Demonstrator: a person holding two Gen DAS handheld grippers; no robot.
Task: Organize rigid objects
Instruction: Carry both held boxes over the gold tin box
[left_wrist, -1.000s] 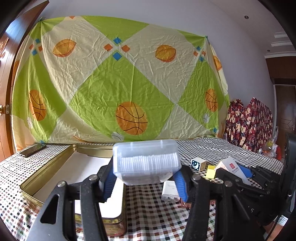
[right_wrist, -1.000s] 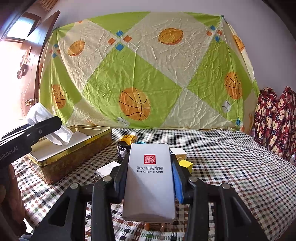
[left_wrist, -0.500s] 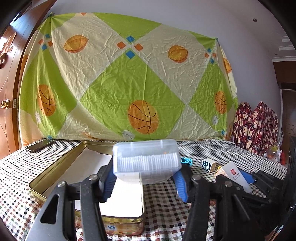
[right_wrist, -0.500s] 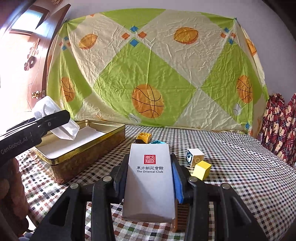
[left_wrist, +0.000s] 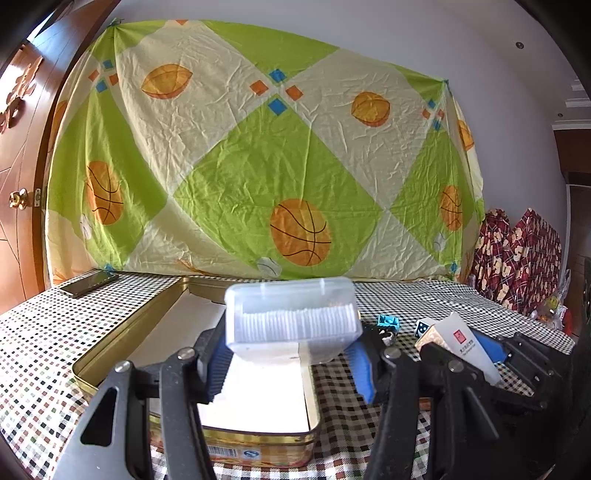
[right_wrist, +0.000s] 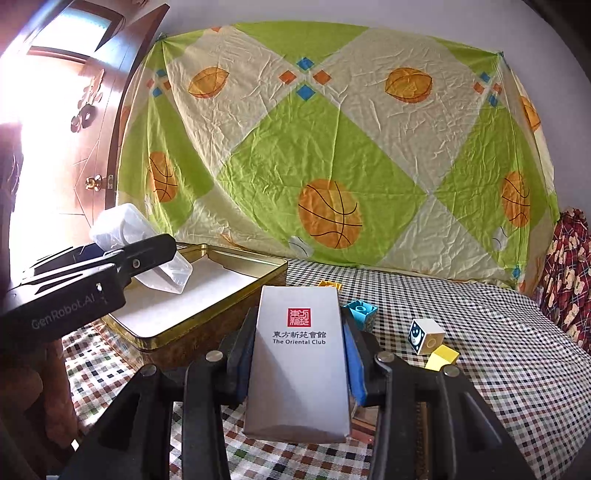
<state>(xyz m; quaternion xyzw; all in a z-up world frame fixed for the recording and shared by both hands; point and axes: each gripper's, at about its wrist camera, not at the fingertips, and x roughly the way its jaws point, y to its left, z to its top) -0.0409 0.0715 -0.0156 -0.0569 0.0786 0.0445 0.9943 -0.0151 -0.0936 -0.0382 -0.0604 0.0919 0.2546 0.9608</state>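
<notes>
My left gripper (left_wrist: 291, 360) is shut on a clear plastic box (left_wrist: 291, 314) of white pads and holds it above the near end of the open gold tin (left_wrist: 122, 339). The tin has a white lining. My right gripper (right_wrist: 299, 350) is shut on a grey "The Oriental Club" box (right_wrist: 299, 362), held above the checked tablecloth just right of the tin (right_wrist: 207, 317). The left gripper and its clear box (right_wrist: 140, 251) show at the left of the right wrist view. The right gripper with the grey box (left_wrist: 465, 345) shows at the right of the left wrist view.
On the cloth right of the tin lie a blue brick (right_wrist: 362, 314), a yellow brick (right_wrist: 330, 285), a white cube with a moon face (right_wrist: 424, 334) and a yellow cube (right_wrist: 443, 356). A phone (left_wrist: 88, 283) lies far left. A patterned sheet (left_wrist: 258, 166) hangs behind.
Both grippers have moved left and forward with their boxes. The left one now sits over the tin's near end; the right one is closer to the tin's right wall.
</notes>
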